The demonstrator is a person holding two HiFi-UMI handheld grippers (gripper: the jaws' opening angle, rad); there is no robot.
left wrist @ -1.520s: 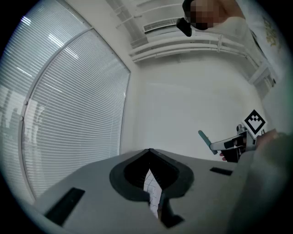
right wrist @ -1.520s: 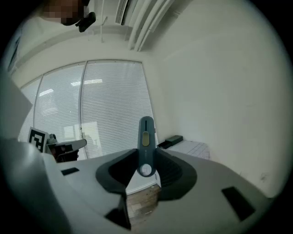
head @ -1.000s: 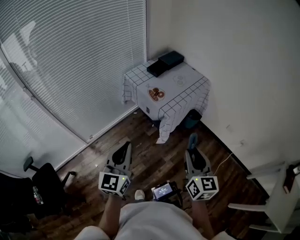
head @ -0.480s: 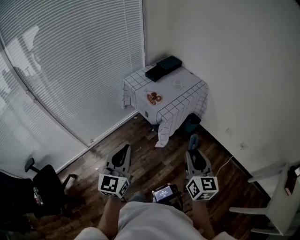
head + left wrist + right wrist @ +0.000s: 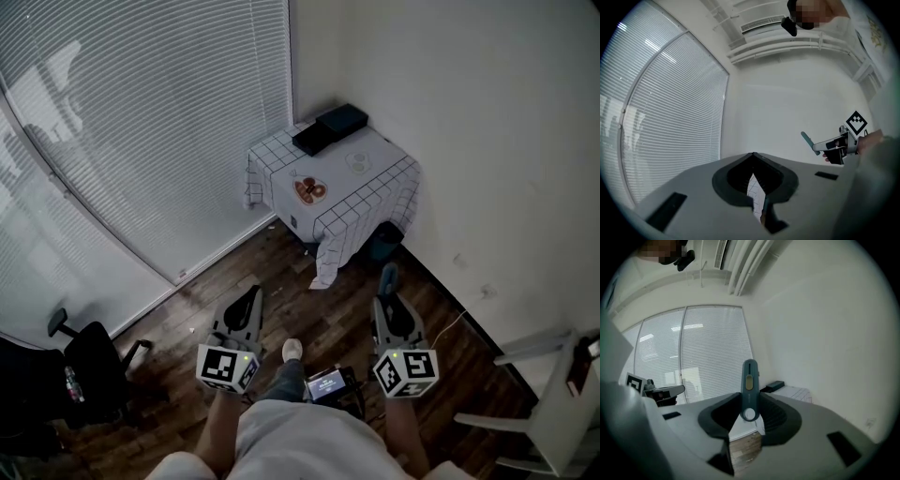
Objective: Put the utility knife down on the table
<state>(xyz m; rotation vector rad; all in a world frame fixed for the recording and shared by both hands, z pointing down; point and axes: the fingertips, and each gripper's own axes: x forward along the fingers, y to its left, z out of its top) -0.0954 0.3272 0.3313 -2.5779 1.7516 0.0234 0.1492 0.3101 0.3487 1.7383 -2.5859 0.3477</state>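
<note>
right gripper (image 5: 750, 411): clenched on the utility knife (image 5: 749, 385), which stands upright between the jaws.
left gripper (image 5: 753, 159): jaw tips pressed together, nothing between them.
table (image 5: 349, 192): checked cloth; in the head view at 12 o'clock from both grippers, well apart.
knife position: off the table, above the wood floor (image 5: 319, 309).

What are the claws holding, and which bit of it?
The right claw grips the utility knife by its round tail end. The left claw holds nothing.
</note>
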